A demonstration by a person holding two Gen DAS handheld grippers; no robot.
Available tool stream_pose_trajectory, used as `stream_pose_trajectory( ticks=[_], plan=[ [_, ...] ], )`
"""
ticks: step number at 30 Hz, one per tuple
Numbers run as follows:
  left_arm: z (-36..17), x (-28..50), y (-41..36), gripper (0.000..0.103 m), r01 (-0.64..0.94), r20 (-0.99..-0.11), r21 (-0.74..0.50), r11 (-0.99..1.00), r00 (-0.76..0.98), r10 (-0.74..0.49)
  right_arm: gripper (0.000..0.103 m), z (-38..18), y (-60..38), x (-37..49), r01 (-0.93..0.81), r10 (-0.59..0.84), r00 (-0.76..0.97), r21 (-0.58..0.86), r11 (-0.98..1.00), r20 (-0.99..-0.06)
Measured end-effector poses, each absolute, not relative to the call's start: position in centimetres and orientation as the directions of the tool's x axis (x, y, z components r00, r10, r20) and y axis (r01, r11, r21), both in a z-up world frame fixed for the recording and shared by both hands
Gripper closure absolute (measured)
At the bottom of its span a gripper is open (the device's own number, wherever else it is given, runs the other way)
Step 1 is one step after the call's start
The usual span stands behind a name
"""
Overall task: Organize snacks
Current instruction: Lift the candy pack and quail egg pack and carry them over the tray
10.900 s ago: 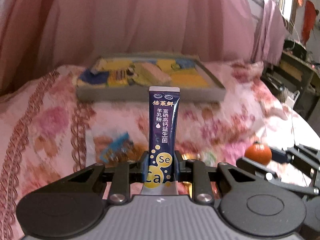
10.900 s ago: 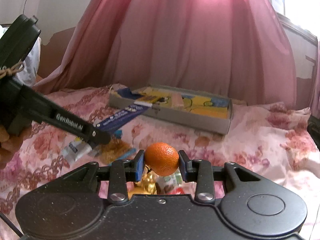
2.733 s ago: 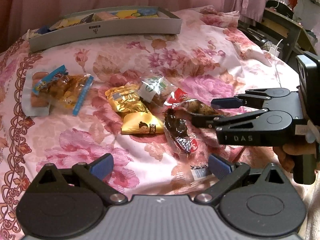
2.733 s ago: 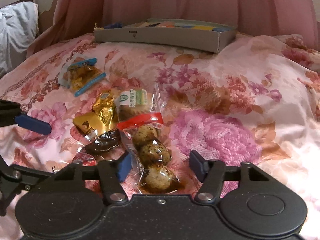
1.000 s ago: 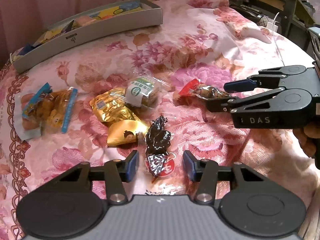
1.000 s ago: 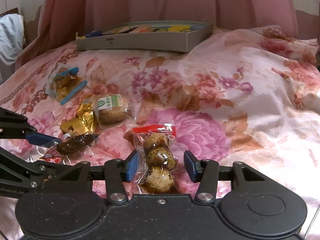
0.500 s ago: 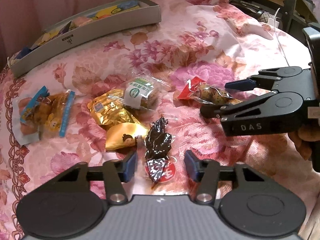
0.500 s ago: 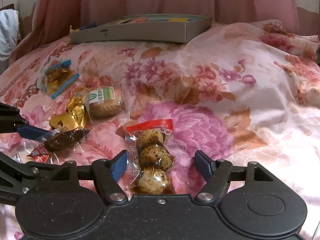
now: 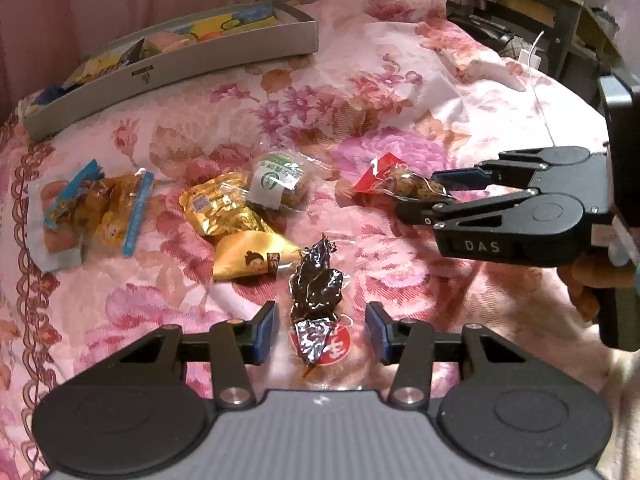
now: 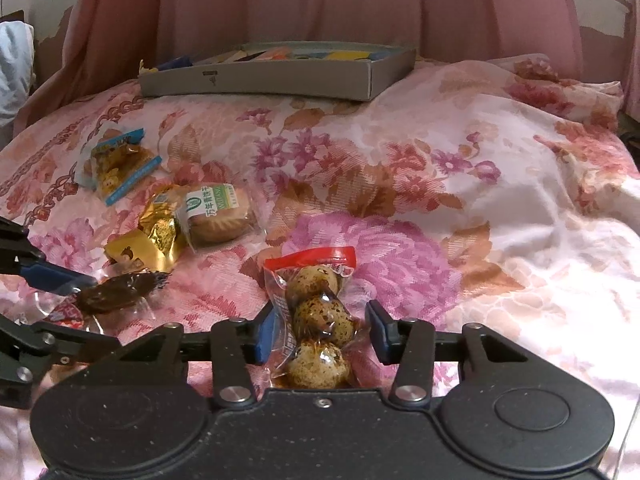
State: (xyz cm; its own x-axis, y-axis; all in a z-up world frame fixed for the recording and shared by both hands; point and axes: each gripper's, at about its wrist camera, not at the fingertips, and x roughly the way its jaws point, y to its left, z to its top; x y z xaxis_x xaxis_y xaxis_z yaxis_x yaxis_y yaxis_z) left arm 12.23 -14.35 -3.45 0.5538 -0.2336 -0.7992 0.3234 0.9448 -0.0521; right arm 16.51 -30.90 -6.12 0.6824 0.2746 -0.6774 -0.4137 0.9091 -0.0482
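Egg pack point(image 10: 316, 320) is slick and crushable: your right gripper point(image 10: 320, 334) fingers have just been closing around it, not yet touching; pinch mid-pack, lower centre.

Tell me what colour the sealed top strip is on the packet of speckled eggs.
Red. The packet of speckled eggs shows it best in the right wrist view.

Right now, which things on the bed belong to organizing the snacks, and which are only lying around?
Part of the job:
- quail egg pack, between the right hand-held gripper jaws, which have just been closing
- dark dried-fruit packet, between the left hand-held gripper jaws
- gold snack packets
- wrapped biscuit
- grey box

Lying about:
- pink curtain
- white cable
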Motion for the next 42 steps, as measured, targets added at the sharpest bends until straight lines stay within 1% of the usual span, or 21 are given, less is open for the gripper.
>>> stream_pose_trajectory(
  ticks=[7,12,18,22,32,35,39,42],
  plan=[
    [-2.4,11.1,-12.3,0.052,0.285,-0.792,-0.119,0.951,0.551,-0.264,0.055,-4.9,-30.2,14.4,-0.403,0.26,0.72,-0.082,0.911,-0.644],
    [-1.4,10.1,-10.8,0.052,0.268,-0.768,-0.134,0.954,0.58,-0.27,0.055,-3.9,-29.5,13.0,-0.393,0.253,0.758,-0.112,0.913,-0.602],
    [-0.1,9.5,-9.1,0.052,0.233,-0.732,-0.151,0.961,0.627,-0.267,0.055,-2.8,-28.3,11.4,-0.411,0.282,0.793,-0.131,0.902,-0.54],
    [1.0,9.4,-8.0,0.052,0.189,-0.683,-0.149,0.971,0.69,-0.239,0.055,-2.0,-27.1,10.4,-0.464,0.328,0.805,-0.179,0.867,-0.495],
    [4.9,12.5,-5.9,0.052,0.117,-0.535,-0.126,0.985,0.828,-0.167,0.055,0.6,-24.4,12.1,-0.509,0.386,0.81,-0.204,0.836,-0.442],
    [6.0,14.3,-5.0,0.052,0.094,-0.507,-0.117,0.989,0.85,-0.141,0.055,1.6,-23.5,13.5,-0.513,0.402,0.813,-0.192,0.837,-0.421],
    [7.4,17.0,-3.6,0.052,0.061,-0.479,-0.136,0.989,0.87,-0.119,0.055,3.1,-22.2,16.1,-0.518,0.422,0.816,-0.174,0.838,-0.395],
    [8.3,19.2,-2.6,0.052,0.054,-0.462,-0.103,0.993,0.882,-0.096,0.055,4.3,-21.1,18.7,-0.52,0.436,0.816,-0.15,0.841,-0.381]
  ],
)
